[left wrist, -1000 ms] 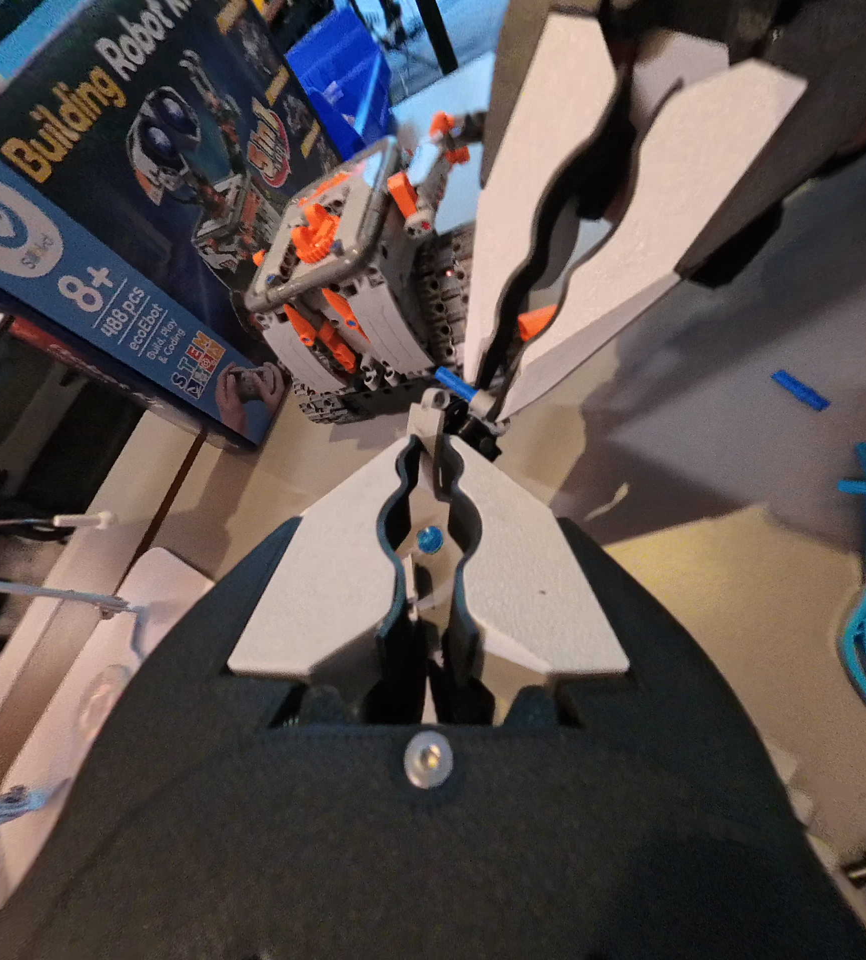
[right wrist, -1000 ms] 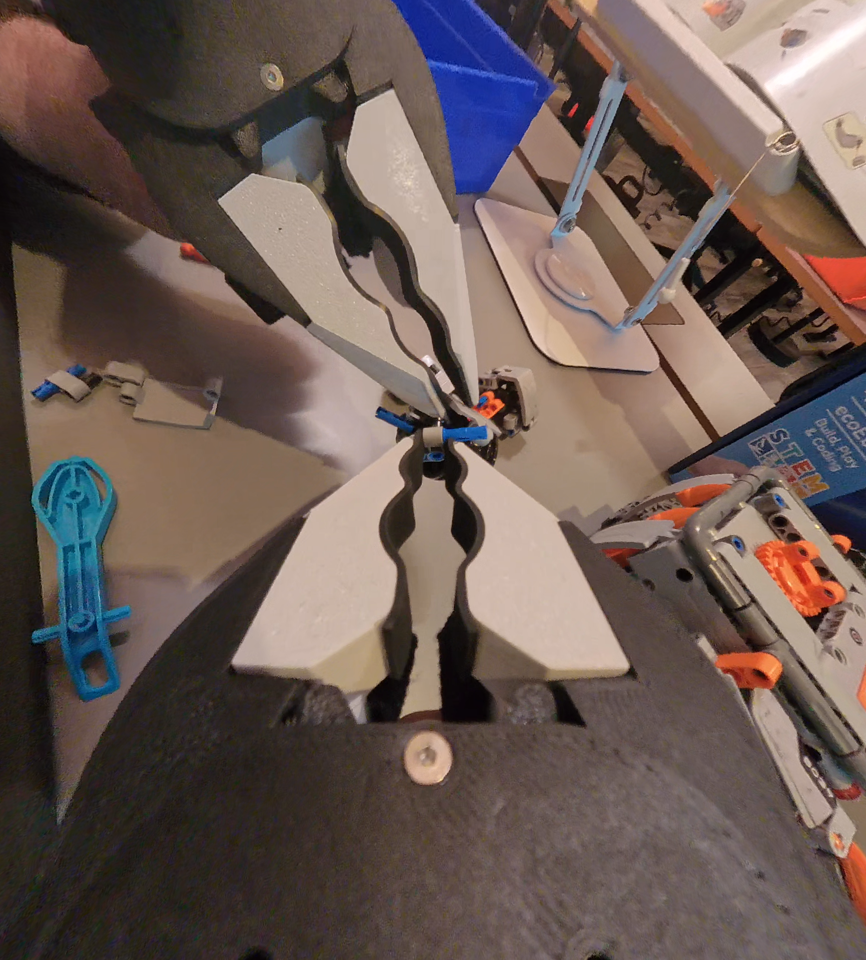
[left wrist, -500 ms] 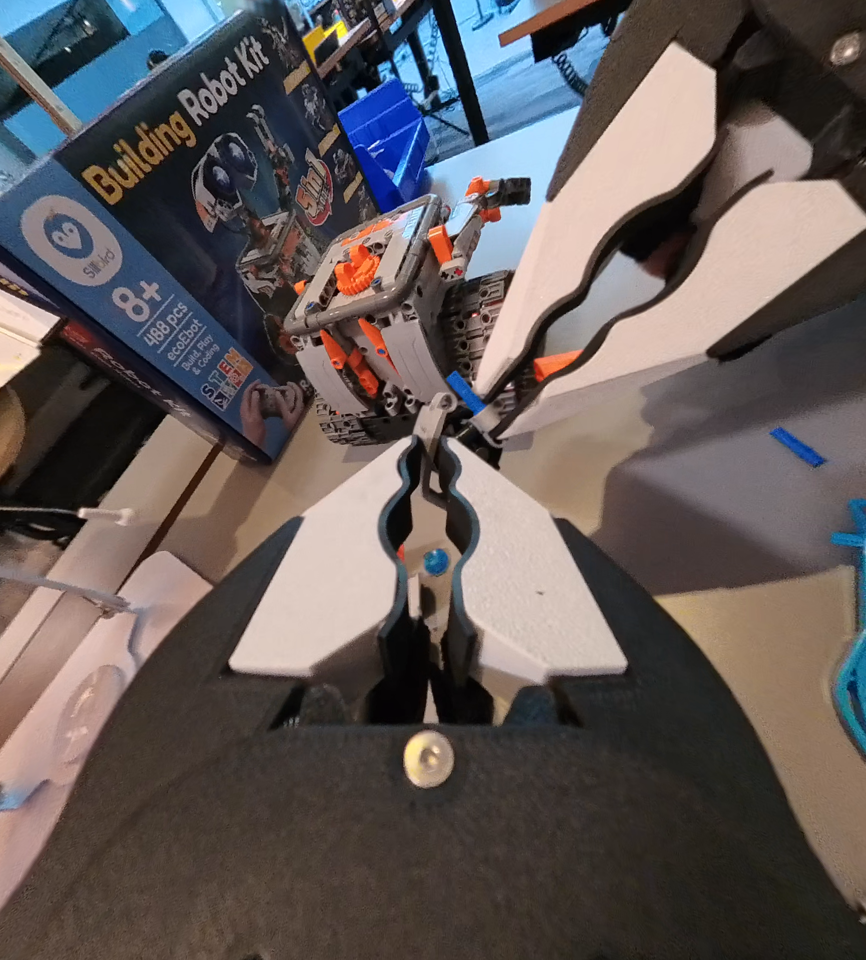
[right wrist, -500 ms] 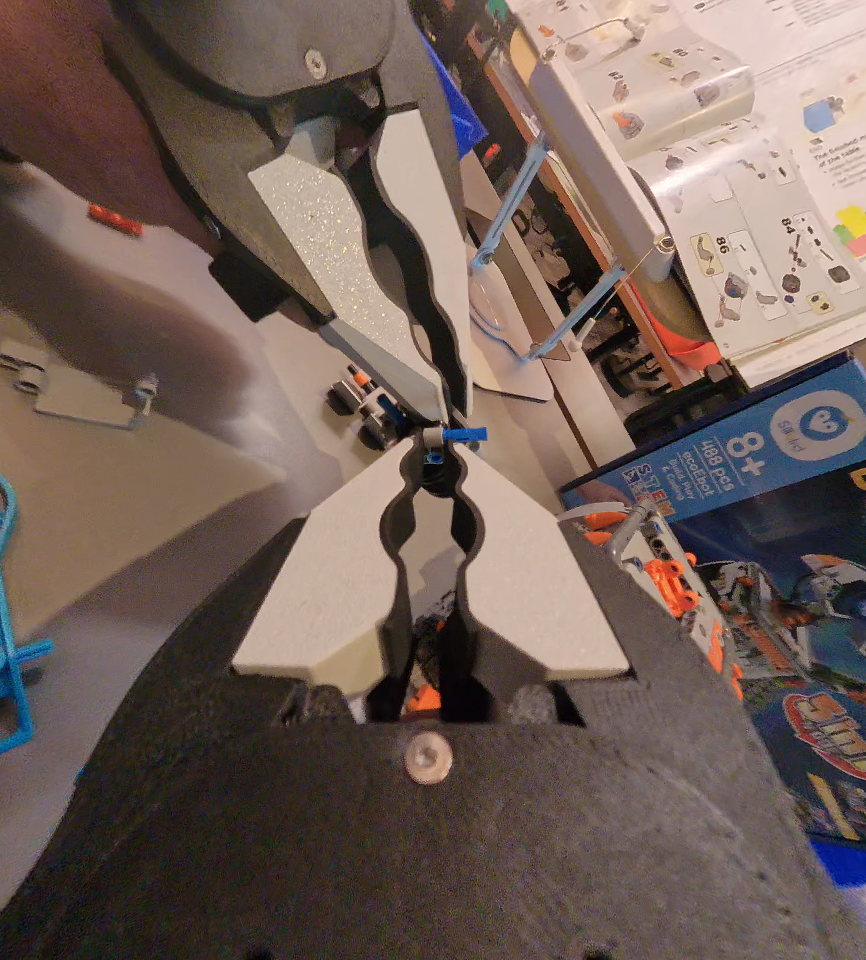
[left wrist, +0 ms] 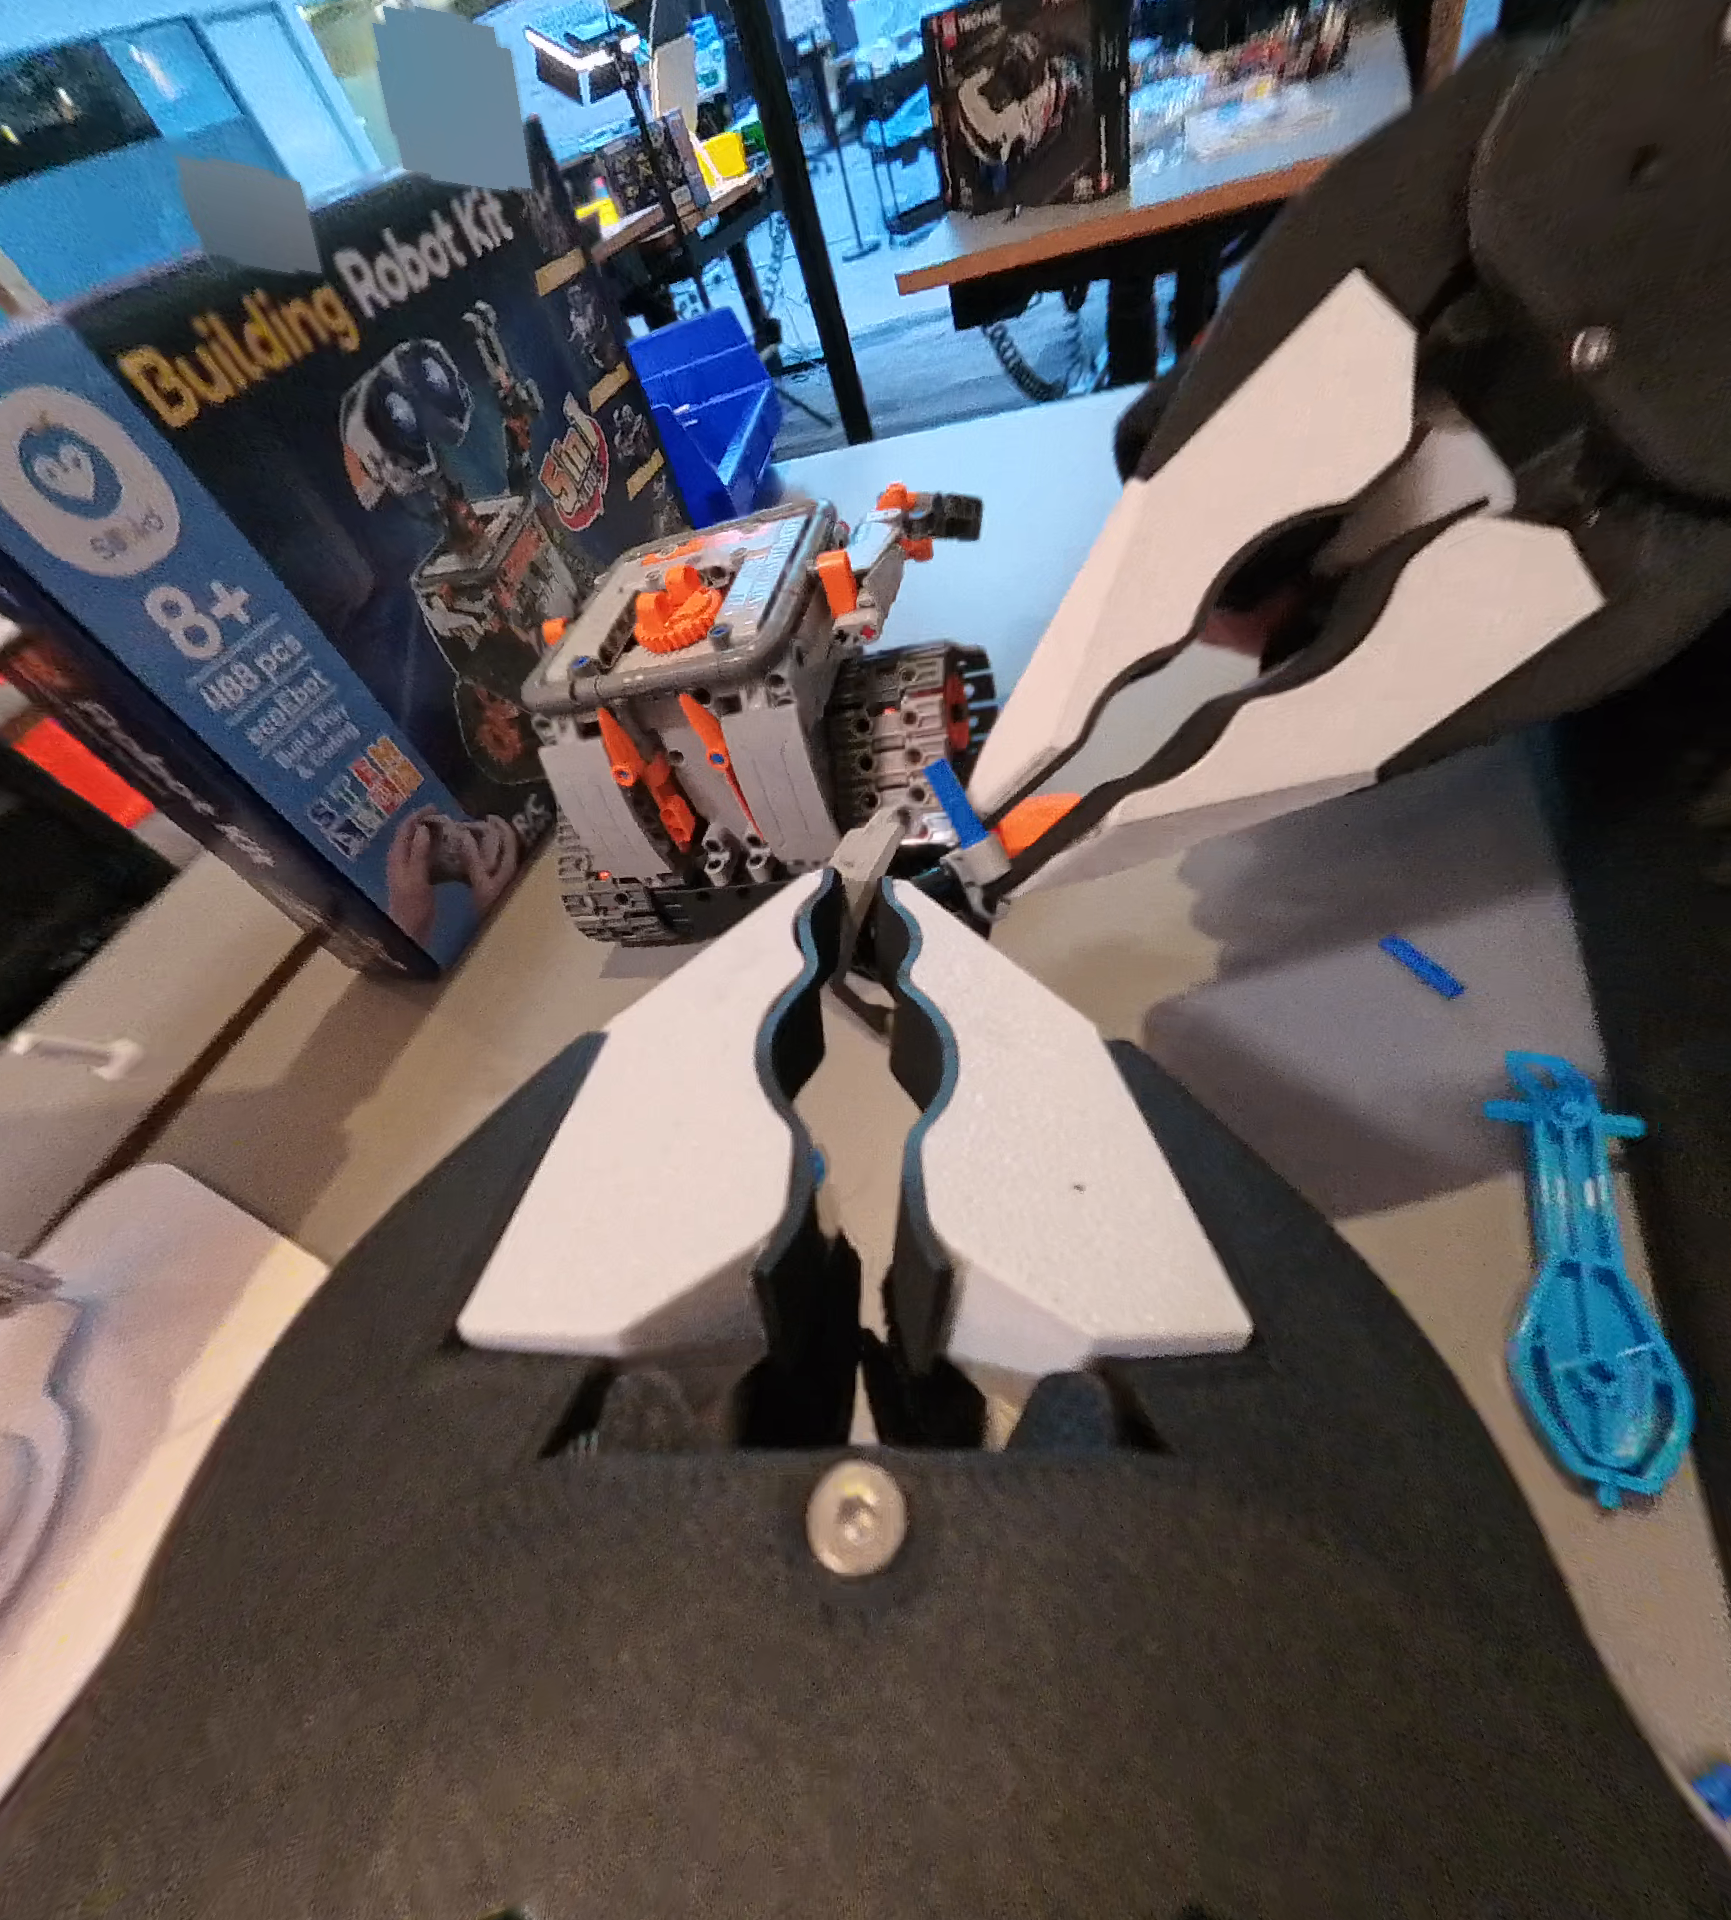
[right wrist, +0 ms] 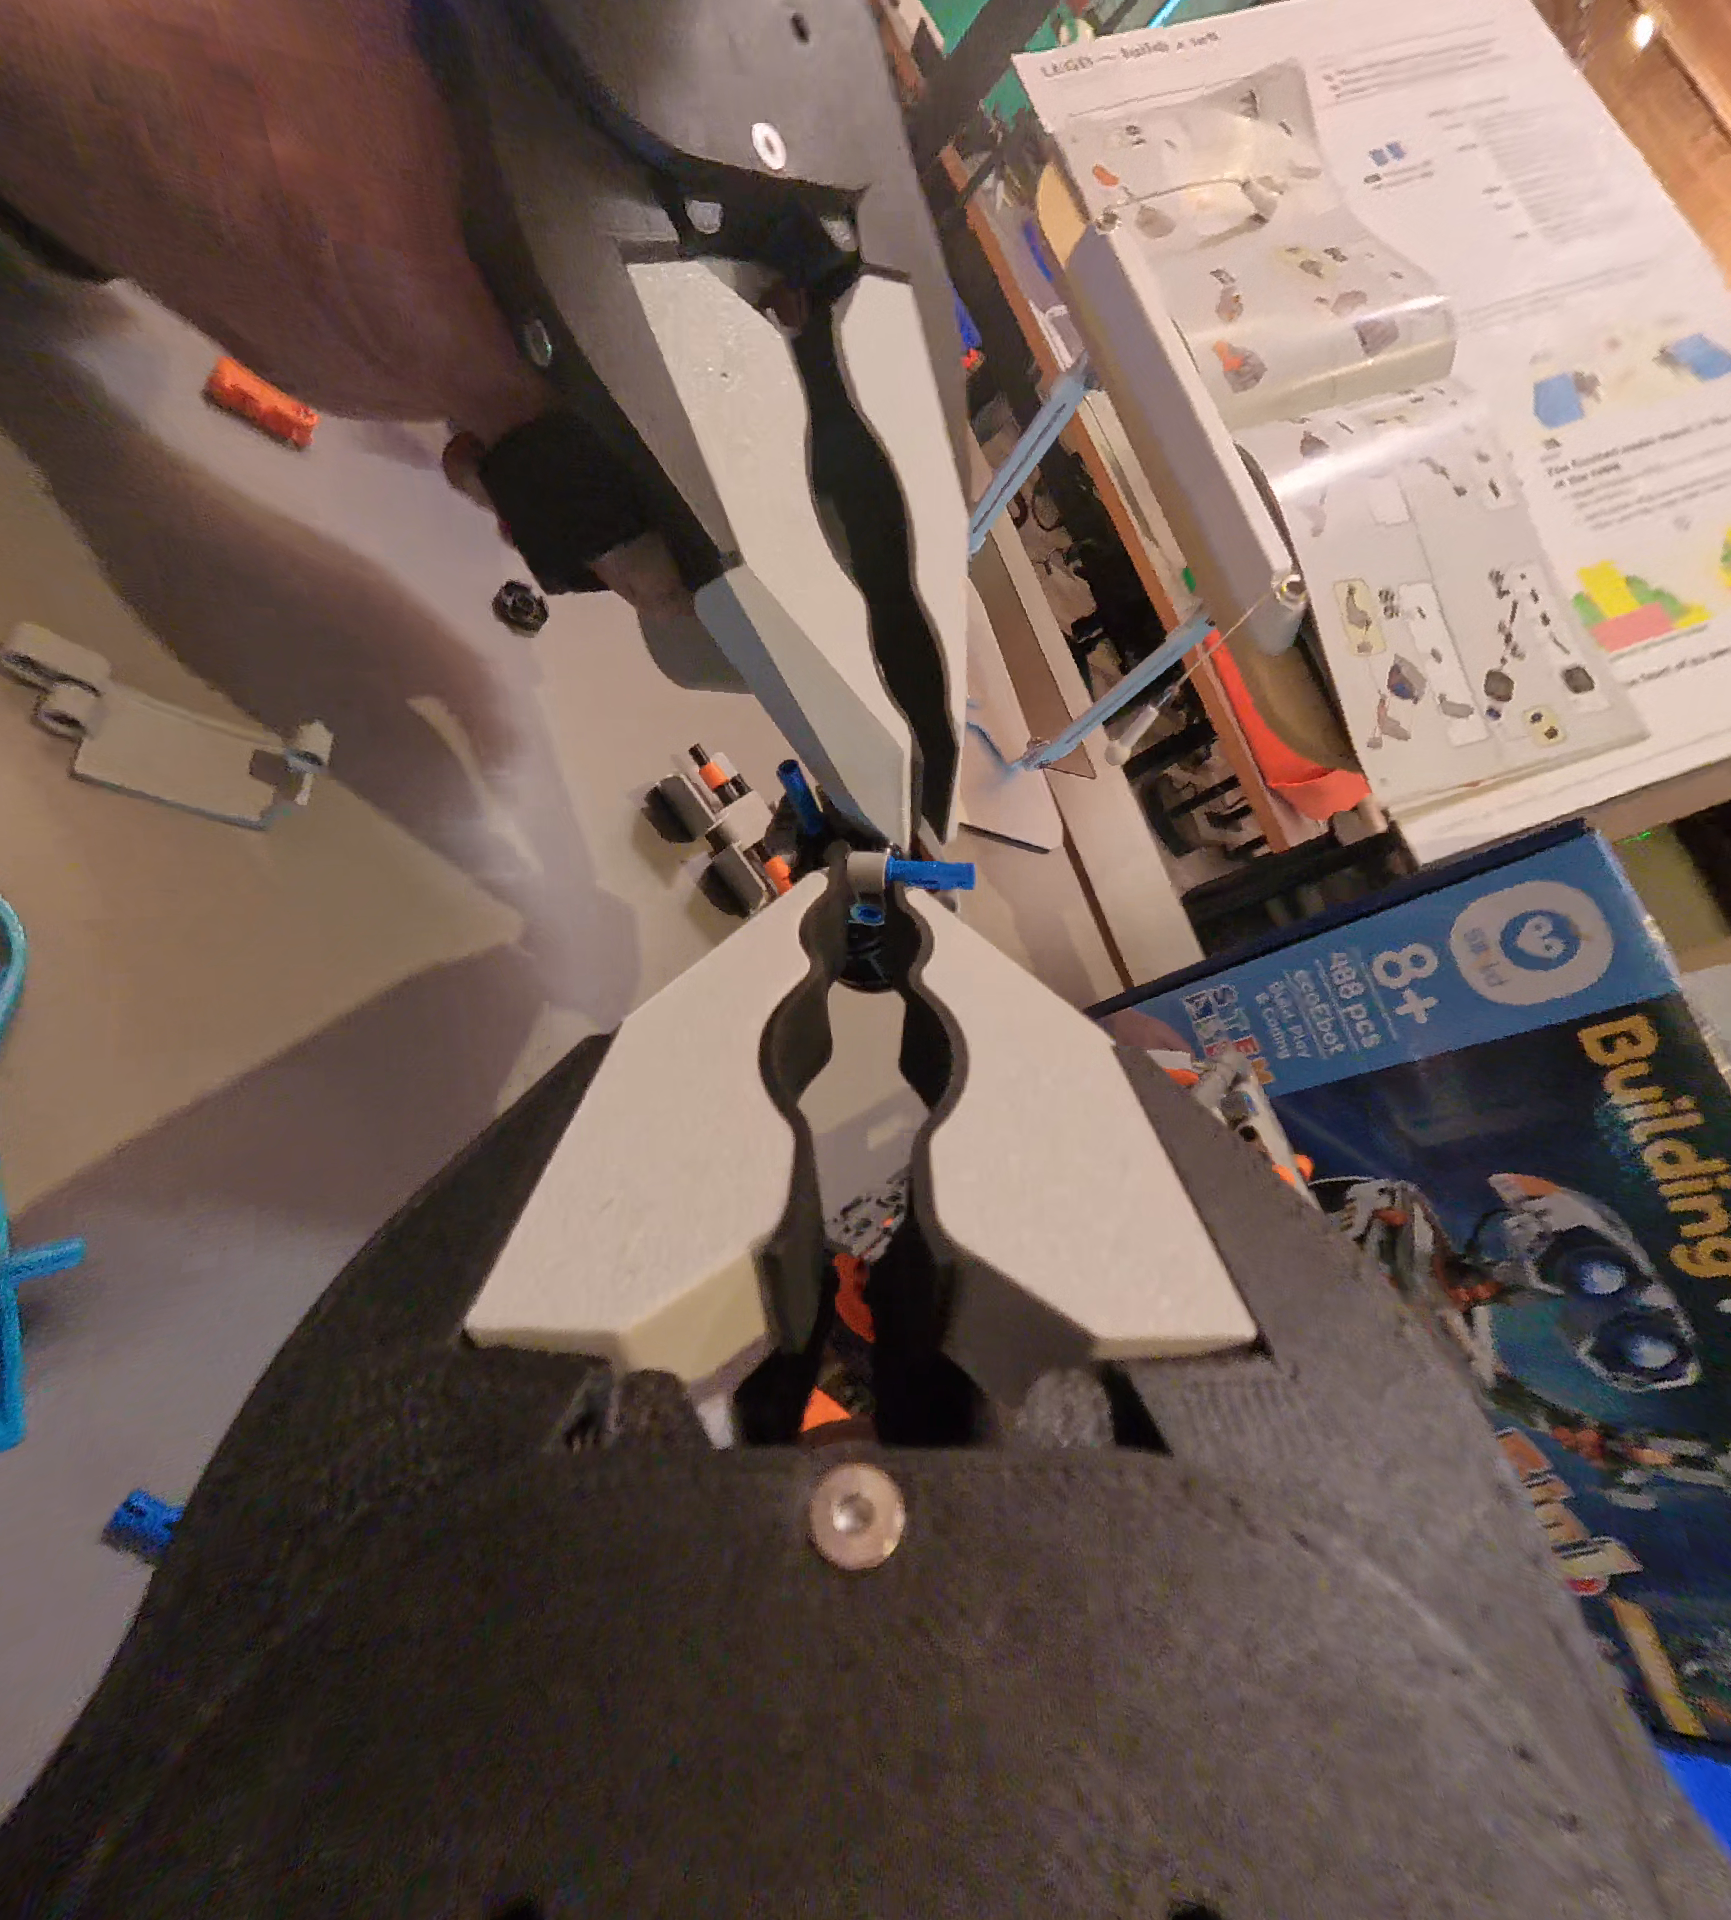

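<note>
Your left gripper [left wrist: 856, 894] reaches forward with its jaws nearly together, the tips pinched on a thin grey piece. Your right gripper [right wrist: 866, 883] comes in from the opposite side, tilted, its jaws likewise drawn close around a small grey and blue part at the tips. The two sets of fingertips meet nose to nose above the table. Your hand [right wrist: 248, 208] wraps the left gripper's black body from behind.

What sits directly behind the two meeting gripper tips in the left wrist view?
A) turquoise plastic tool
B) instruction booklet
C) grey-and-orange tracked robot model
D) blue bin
C: the grey-and-orange tracked robot model stands on the table right beyond the tips, in front of the kit box.
</note>
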The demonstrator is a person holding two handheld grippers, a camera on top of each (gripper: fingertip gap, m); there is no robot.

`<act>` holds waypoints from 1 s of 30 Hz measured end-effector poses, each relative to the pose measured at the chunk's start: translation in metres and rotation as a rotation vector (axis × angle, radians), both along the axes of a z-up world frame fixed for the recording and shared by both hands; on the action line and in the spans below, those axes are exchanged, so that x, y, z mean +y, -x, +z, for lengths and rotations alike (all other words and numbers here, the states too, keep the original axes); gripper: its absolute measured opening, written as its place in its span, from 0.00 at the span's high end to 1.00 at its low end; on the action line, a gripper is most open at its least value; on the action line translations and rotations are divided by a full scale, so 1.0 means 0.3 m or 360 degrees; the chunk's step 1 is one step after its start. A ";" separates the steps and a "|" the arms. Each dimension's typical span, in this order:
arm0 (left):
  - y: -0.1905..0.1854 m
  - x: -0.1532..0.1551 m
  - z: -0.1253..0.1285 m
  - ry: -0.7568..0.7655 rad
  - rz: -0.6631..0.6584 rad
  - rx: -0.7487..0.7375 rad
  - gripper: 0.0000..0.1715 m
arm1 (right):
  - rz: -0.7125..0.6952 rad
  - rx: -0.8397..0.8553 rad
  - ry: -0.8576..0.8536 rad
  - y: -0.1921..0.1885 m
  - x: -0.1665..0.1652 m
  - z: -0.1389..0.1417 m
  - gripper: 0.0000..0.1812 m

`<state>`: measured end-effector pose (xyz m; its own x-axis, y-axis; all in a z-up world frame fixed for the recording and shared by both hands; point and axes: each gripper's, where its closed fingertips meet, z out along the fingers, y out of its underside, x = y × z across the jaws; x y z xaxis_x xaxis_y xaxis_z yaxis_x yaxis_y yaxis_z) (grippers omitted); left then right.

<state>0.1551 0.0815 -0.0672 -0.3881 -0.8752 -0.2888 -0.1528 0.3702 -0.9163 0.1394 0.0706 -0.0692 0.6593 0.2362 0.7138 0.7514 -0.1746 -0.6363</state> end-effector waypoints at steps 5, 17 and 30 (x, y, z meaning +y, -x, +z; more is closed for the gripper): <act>0.001 -0.003 -0.012 -0.0249 0.0039 -0.0067 0.99 | 0.0045 0.0197 0.0095 0.002 0.001 -0.016 0.98; 0.006 0.018 0.054 -0.0029 0.0111 -0.0171 1.00 | 0.0207 0.0646 0.0203 0.056 0.014 -0.032 1.00; 0.024 0.045 0.083 -0.0068 0.0064 -0.0239 1.00 | 0.0236 0.0558 -0.0059 0.008 -0.041 0.098 0.96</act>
